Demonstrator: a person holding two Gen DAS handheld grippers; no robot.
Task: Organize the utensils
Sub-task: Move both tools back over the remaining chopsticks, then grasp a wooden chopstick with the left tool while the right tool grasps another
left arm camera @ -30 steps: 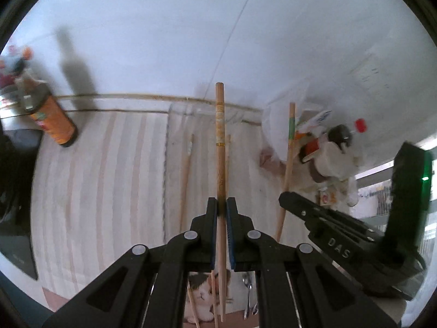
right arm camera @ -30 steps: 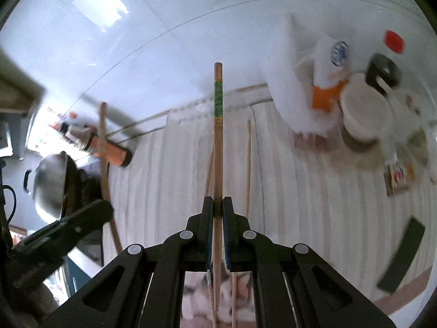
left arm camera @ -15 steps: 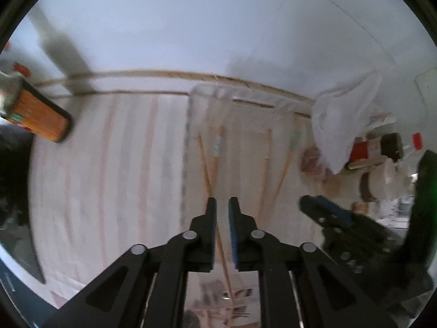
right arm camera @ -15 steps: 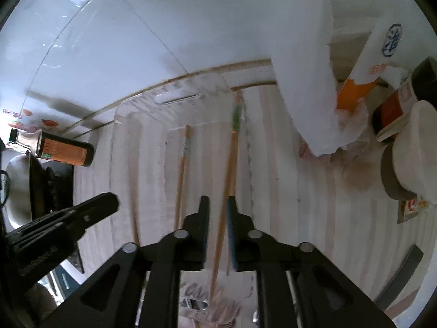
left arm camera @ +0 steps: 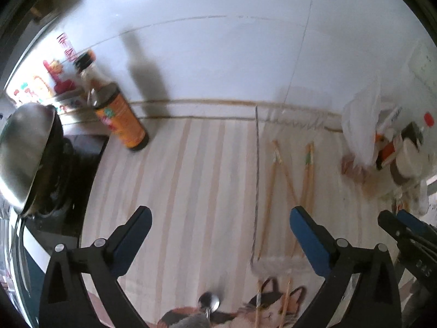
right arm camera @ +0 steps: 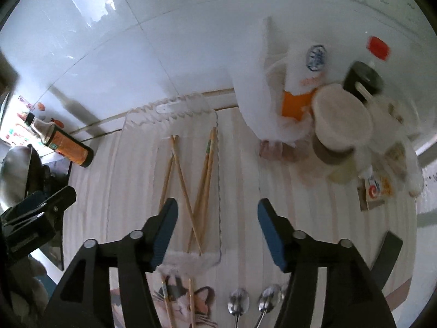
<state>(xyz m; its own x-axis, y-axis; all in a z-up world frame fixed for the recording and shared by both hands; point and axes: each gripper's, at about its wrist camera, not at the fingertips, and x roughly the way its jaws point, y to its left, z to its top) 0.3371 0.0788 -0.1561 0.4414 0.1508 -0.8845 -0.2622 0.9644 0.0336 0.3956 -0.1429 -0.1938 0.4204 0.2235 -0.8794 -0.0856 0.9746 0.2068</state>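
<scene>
Several wooden chopsticks (right arm camera: 204,175) lie crossed in a clear plastic tray (right arm camera: 169,106) on the striped counter. In the left wrist view the same chopsticks (left arm camera: 306,180) lie to the right of my left gripper (left arm camera: 221,218). Its jaws are opening and stand wide, with nothing between them. My right gripper (right arm camera: 217,207) hovers over the tray's near end. Its jaws are opening too, and the chopsticks lie loose below them. Two more chopsticks (right arm camera: 166,298) and spoons (right arm camera: 239,306) rest on a cat-print mat (right arm camera: 202,309) near me.
An orange-labelled bottle (left arm camera: 120,114) stands at the back left beside a steel wok (left arm camera: 24,147) on a dark stove. A white bag (right arm camera: 254,95), jars (right arm camera: 341,120) and packets crowd the back right. A tiled wall runs behind the counter.
Each gripper was shut on one chopstick a second ago. Both have let go and opened, and those chopsticks now lie in the tray with the others.
</scene>
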